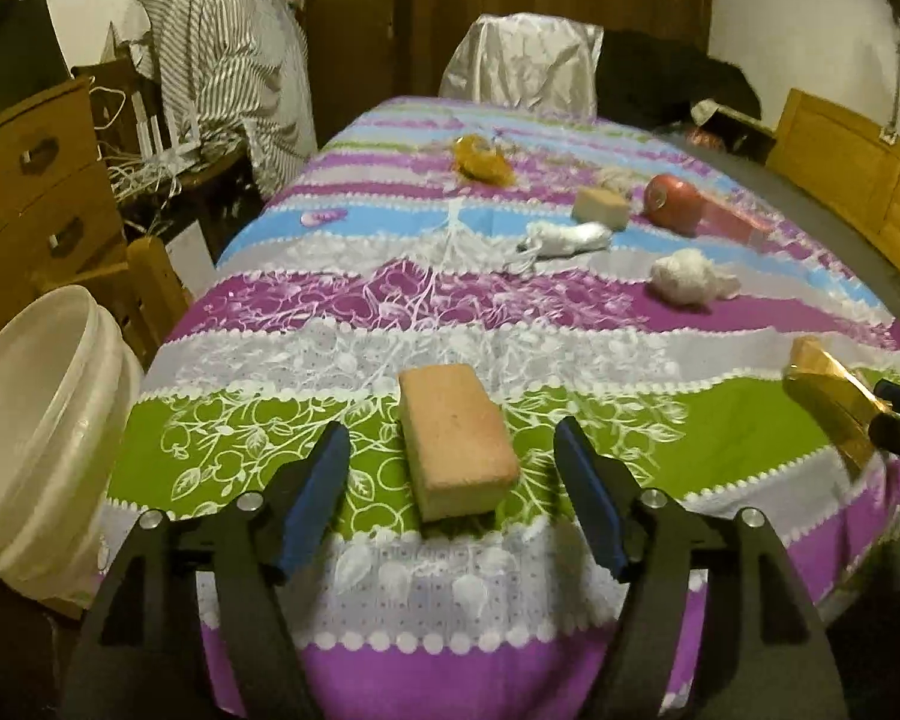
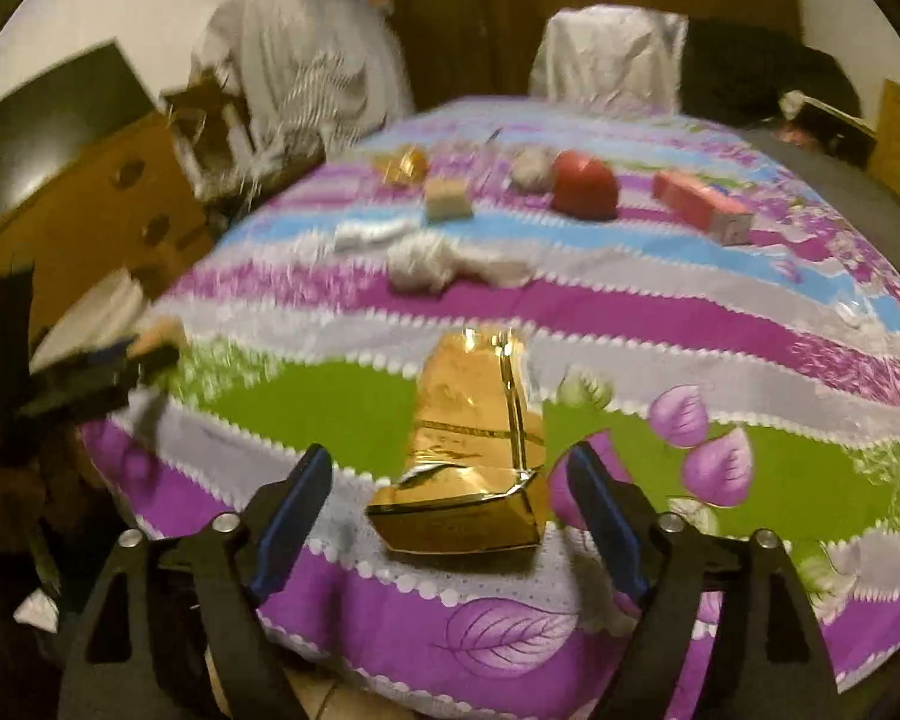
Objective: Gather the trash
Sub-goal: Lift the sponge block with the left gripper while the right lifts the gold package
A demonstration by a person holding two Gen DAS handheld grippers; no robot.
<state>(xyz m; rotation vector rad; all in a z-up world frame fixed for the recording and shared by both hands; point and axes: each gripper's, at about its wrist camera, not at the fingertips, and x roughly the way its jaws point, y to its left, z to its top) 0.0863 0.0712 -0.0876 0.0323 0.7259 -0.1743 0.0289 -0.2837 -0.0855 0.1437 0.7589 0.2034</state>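
Note:
An orange-pink sponge block (image 1: 456,438) lies on the patterned tablecloth (image 1: 258,300) near the front edge. My left gripper (image 1: 450,429) stands open around it, a gap showing on each side of the block. In the right wrist view a crushed gold foil box (image 2: 474,450) lies on the cloth between the blue pads of my right gripper (image 2: 448,451), which is open and clear of it on both sides. The gold foil box (image 1: 828,402) also shows at the right edge of the left wrist view. A white bucket (image 1: 42,420) stands left of the table.
Farther back on the cloth lie a crumpled tissue (image 1: 690,282), a white wad (image 1: 570,237), a small sponge (image 1: 600,207), a red round object (image 1: 672,201), a pink box (image 1: 732,219) and an orange wrapper (image 1: 483,159). A covered chair (image 1: 528,60) stands at the far end, wooden drawers (image 1: 30,180) on the left.

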